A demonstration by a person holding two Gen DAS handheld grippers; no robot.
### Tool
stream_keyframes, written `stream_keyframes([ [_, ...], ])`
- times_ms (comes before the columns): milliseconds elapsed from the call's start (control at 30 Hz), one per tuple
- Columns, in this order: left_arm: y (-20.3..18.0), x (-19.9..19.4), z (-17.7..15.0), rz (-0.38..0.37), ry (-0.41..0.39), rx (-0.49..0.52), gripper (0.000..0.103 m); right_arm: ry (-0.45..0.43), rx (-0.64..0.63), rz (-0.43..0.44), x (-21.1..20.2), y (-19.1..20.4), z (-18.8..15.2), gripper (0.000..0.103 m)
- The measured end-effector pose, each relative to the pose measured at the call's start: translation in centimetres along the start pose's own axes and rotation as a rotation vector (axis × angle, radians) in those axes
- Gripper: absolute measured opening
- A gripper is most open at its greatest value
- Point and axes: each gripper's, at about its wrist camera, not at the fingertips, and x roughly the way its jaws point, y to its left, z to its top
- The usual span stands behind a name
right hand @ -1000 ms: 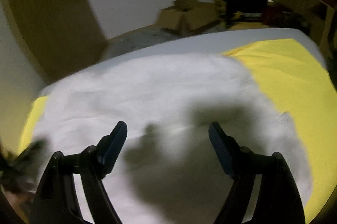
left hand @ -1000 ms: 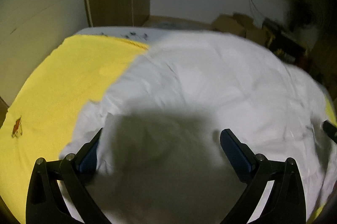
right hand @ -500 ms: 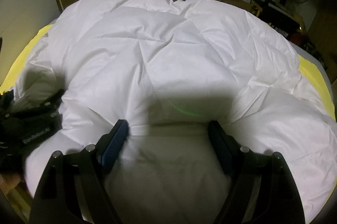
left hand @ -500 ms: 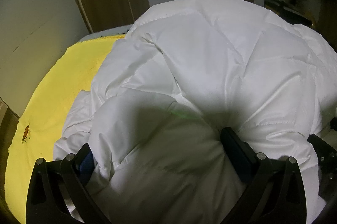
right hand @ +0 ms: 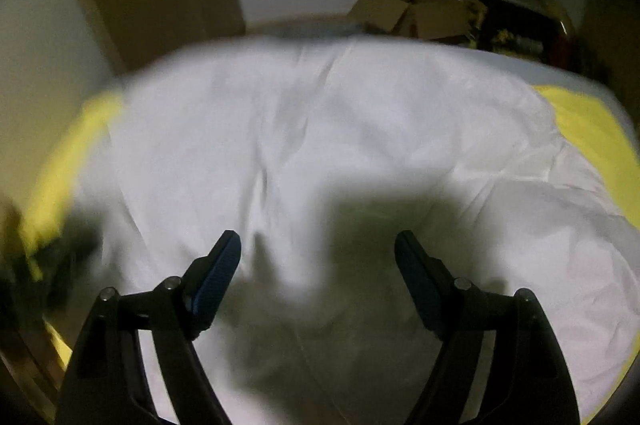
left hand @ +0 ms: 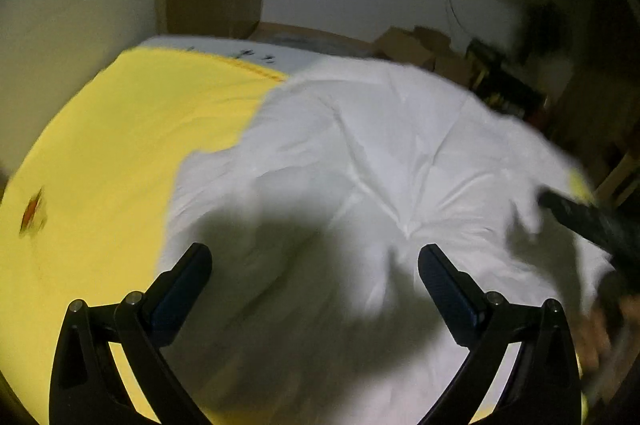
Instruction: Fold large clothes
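Duvet [left hand: 400, 161], one, white and quilted, fills my left view; it lies spread over one yellow sheet [left hand: 112, 153] on the bed. My left gripper [left hand: 314, 265] stands with both jaws wide apart and nothing between them; the duvet lies below and ahead of the tips, not pinched. At the right edge of this view I see a dark blurred piece of my other gripper [left hand: 588, 217] over the duvet's far side. A small orange mark [left hand: 32, 213] on the sheet shows only here.

From the right view, the same duvet [right hand: 320, 145] spreads ahead, with sheet [right hand: 592, 129] showing at both sides. My right gripper [right hand: 318, 253] is also spread wide and empty, above the cloth. Cardboard boxes [right hand: 404, 9] past the bed are clearer here.
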Motion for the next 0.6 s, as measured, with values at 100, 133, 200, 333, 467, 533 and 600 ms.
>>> stream_keyframes([
  [100,3.4,-4.1,-1.7,-0.087,0.032,-0.106,0.103,0.066,0.111,0.047,2.0,-0.4,4.0,0.08],
  [133,4.1,-5.0,-2.3,-0.108,0.027,-0.117,0.103,0.061,0.119,0.037,2.8,-0.1,5.2,0.075],
  [200,5.2,-7.4,-3.9,-0.128,0.006,-0.123,0.103,0.08,0.116,0.025,4.7,1.0,6.6,0.043],
  [333,6.5,-11.9,-7.3,-0.127,-0.02,-0.159,0.103,0.12,0.151,-0.008,9.6,2.1,7.8,0.013],
  [467,6.3,-16.0,-9.6,-0.161,-0.098,-0.144,0.103,0.141,0.058,-0.089,12.9,3.3,5.9,0.007],
  [533,6.0,-16.2,-9.6,-0.155,-0.116,-0.124,0.103,0.2,-0.032,-0.152,12.2,4.7,6.6,0.008],
  [600,6.0,-16.2,-10.1,-0.173,-0.11,-0.119,0.103,0.192,0.012,-0.097,9.2,4.9,6.5,0.008],
])
